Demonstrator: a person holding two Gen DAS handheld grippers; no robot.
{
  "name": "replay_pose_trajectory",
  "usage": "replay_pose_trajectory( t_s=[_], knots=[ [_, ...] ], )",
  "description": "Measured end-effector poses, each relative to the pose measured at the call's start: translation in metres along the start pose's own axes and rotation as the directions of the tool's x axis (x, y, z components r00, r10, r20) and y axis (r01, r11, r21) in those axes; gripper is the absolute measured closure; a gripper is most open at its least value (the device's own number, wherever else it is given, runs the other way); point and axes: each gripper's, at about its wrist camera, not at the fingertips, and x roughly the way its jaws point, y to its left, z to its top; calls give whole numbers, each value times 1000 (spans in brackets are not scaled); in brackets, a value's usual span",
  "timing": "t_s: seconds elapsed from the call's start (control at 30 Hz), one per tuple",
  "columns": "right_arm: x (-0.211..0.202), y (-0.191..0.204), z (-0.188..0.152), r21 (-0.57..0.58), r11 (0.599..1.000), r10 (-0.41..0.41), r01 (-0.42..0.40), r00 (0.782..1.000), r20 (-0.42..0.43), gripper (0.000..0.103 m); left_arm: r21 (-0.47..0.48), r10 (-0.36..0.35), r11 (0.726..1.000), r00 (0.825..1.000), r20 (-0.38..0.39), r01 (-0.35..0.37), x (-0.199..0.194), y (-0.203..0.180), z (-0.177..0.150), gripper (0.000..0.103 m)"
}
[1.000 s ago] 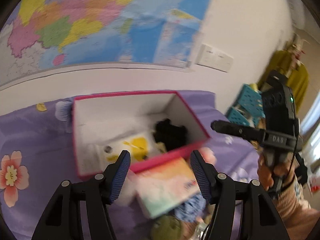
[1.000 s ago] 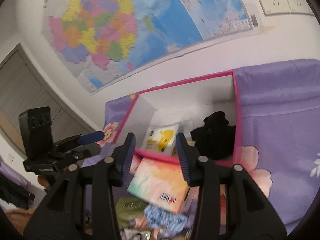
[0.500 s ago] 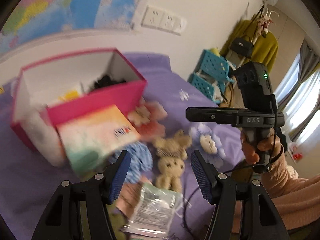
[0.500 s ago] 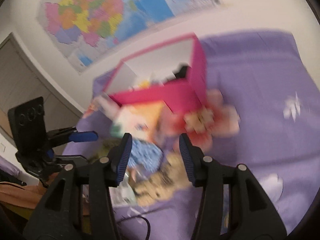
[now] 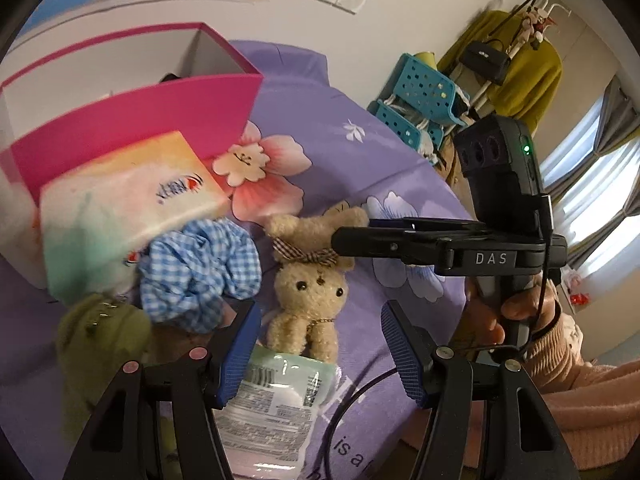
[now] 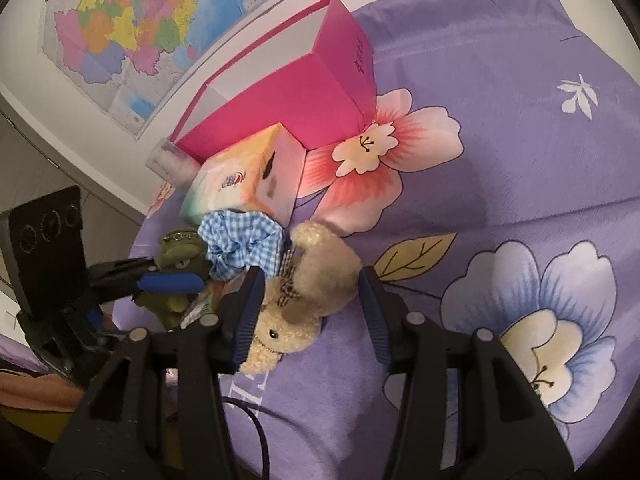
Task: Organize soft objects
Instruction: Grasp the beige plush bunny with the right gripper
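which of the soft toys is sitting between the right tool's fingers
The beige plush bunny with the checked bow: it lies between the open right tool. The green plush toy lies off to the side, by the left tool.

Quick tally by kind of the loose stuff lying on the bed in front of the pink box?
Plush toys: 2, beige bunny and green plush
Scrunchies: 1, blue gingham scrunchie
Tissue packs: 1, pastel tissue pack
Sealed pouches: 1, green pouch
Total: 5
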Motion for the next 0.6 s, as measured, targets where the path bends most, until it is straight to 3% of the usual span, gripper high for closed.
replay_pose_trajectory(
  t_s=[0.13,0.27,0.6],
  knots=[
    [2,2,-9,6,1000,-22,22,999,29,55,0,-2,1000,999,-32,2,13,-2,2,39],
    [4,0,-14,21,999,-51,50,995,89,72,5,14,1000,996,-90,-14,31,-4,6,39],
    [4,-2,-23,39,999,-20,13,982,185,79,56,138,990,977,-165,-130,57,-17,9,39]
  ],
)
